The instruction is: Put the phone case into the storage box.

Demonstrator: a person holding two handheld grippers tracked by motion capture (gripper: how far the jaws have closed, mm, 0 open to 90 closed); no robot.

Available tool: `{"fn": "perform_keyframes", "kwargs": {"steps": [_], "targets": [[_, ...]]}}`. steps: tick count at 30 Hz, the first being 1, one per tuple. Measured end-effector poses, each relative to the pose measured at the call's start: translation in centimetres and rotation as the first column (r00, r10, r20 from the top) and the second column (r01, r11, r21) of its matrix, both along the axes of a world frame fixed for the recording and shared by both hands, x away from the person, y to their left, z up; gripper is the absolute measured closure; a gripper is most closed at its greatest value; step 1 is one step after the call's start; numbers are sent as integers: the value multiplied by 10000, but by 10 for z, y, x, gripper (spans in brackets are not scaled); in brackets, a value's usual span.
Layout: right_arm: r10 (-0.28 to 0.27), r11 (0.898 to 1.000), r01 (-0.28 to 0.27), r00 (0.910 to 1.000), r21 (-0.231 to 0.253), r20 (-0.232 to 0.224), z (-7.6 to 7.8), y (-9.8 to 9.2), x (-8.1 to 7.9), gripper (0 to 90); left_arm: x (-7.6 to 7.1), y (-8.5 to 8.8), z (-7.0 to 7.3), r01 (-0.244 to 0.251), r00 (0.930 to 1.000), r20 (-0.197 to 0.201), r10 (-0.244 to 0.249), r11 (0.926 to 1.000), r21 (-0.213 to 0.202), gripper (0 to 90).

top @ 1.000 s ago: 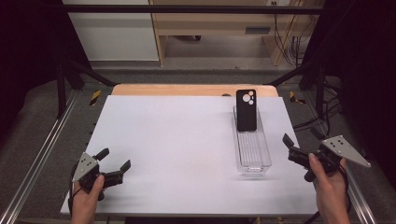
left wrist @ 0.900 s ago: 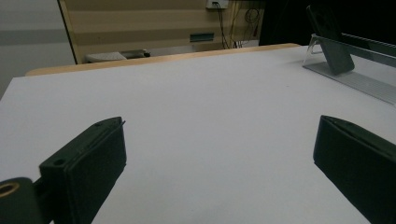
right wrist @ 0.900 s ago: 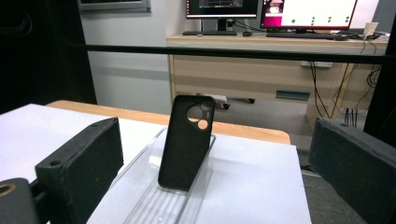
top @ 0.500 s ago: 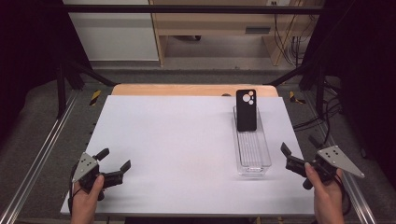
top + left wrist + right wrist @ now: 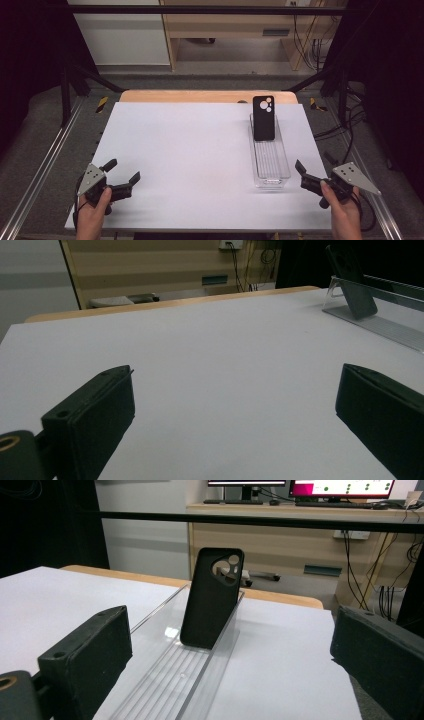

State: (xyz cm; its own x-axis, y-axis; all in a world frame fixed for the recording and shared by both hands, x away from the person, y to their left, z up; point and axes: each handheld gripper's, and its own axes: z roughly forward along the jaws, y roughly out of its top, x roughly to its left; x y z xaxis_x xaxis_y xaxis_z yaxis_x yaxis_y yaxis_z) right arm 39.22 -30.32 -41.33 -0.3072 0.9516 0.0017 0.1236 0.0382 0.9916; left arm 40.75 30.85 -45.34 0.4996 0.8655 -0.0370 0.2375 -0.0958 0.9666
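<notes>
A black phone case (image 5: 263,118) (image 5: 211,598) (image 5: 352,288) leans upright against the far end of a long clear plastic tray (image 5: 270,162) (image 5: 170,680) (image 5: 395,330) on the right side of the white table (image 5: 190,155). My left gripper (image 5: 121,175) (image 5: 235,415) rests open near the front left corner, with nothing between its jaws. My right gripper (image 5: 306,181) (image 5: 232,665) is open just beyond the table's right edge, near the tray's front end, and faces the case along the tray.
A wooden strip (image 5: 200,96) runs along the table's far edge. Metal rails (image 5: 42,170) flank both sides, with cables (image 5: 345,130) on the floor at right. A desk with monitors (image 5: 340,487) stands behind the table.
My right gripper has dropped slightly toward the front and swung its jaws a little left, toward the tray's near end. The left gripper has stayed put.
</notes>
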Motion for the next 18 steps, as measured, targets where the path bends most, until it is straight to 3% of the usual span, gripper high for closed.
{"fn": "perform_keyframes", "kwargs": {"steps": [18], "targets": [[617,9981,-616,9980,101,-134,-16,15,-2,35,0,-1,0,70,10000,69,-70,10000,21,24]]}}
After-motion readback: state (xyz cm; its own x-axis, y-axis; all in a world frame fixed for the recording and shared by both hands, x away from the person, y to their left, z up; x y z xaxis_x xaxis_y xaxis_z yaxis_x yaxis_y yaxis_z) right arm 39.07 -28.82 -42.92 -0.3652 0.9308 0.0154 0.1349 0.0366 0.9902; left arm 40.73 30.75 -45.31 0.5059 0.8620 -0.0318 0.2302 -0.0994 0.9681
